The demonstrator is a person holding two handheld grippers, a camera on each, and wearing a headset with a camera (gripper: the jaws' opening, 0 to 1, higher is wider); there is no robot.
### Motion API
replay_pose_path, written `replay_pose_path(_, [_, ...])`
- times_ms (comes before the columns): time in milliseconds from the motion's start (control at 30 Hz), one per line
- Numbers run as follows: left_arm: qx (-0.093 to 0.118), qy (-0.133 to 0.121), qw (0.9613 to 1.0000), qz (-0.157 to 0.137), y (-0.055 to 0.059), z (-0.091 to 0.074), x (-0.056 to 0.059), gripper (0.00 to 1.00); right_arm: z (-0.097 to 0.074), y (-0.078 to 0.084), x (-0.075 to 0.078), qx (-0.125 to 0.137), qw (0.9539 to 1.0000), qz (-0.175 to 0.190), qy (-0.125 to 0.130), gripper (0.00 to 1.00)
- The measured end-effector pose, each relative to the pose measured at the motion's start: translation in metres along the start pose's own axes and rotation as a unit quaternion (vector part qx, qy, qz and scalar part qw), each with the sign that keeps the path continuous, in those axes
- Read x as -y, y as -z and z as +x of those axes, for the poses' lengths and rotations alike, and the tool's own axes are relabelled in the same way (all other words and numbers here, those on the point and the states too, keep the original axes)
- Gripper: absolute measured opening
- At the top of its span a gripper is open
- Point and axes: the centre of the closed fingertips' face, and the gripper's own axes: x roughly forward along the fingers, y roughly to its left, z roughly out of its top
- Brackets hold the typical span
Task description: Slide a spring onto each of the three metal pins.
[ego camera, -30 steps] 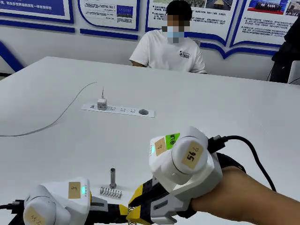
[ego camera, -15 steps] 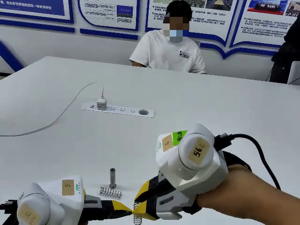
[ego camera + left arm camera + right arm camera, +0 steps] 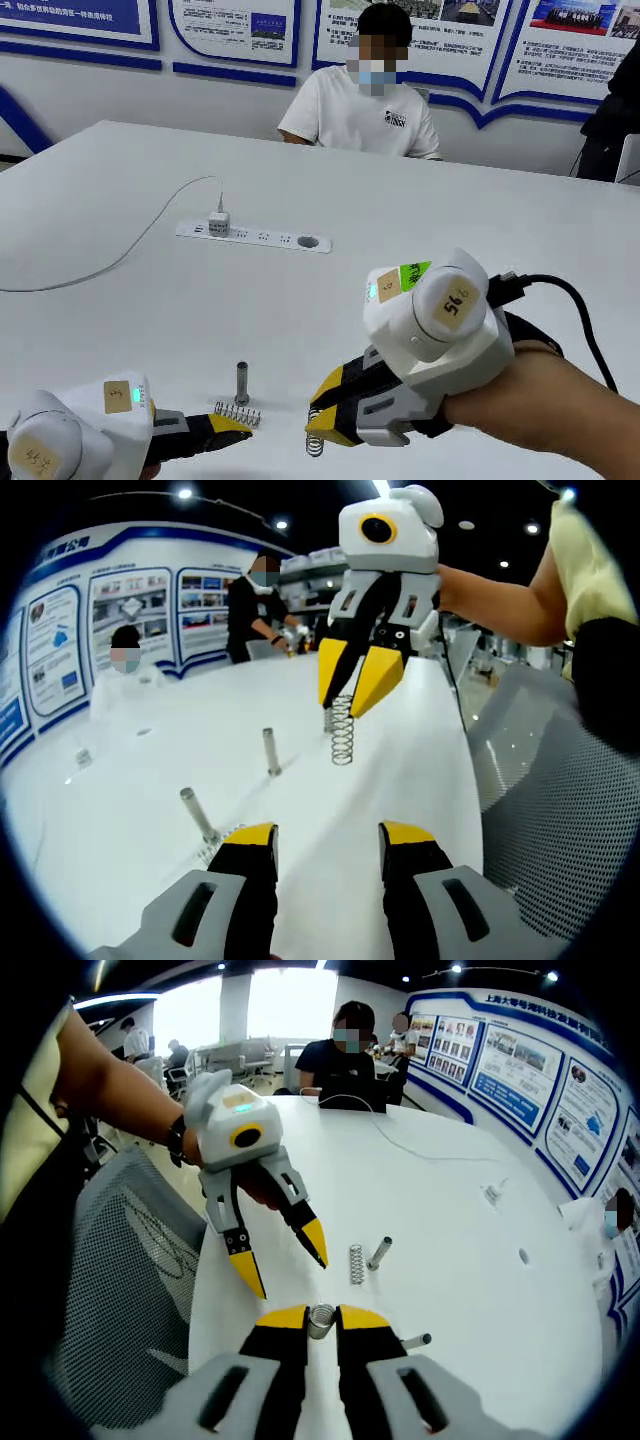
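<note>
Right gripper view: right gripper [image 3: 321, 1318] is clamped on upright spring [image 3: 320, 1324], short and left of standing pin [image 3: 380, 1253], axes parallel. Left gripper [image 3: 288, 1270], jaws apart, lies left of pin.

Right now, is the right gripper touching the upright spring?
Touching. The right gripper view shows the right gripper closed on the spring, a yellow tip against each side; the left gripper view shows it held upright between them.

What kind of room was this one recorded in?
Probably an office meeting or exhibition room: a large white table with a power strip on it, blue-framed display boards along the wall, and a mesh office chair.
</note>
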Motion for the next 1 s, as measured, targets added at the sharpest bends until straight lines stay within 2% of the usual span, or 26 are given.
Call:
replay_pose_path(267, [-0.002,-0.017,0.9998,-0.009,0.004,-0.005,-0.007,0.45,-0.010,0.002,0.018,0.006,0.9996,0.013,0.022,0.12])
replay_pose_path(633, [0.005,-0.039,0.9989,-0.026,0.006,-0.012,-0.021,0.50,-0.021,0.004,0.044,0.009,0.9981,0.025,0.055,0.12])
replay_pose_path(1000, [0.003,-0.043,0.9986,-0.030,0.009,-0.013,-0.024,0.51,-0.023,0.009,0.074,0.014,0.9945,0.048,0.092,0.12])
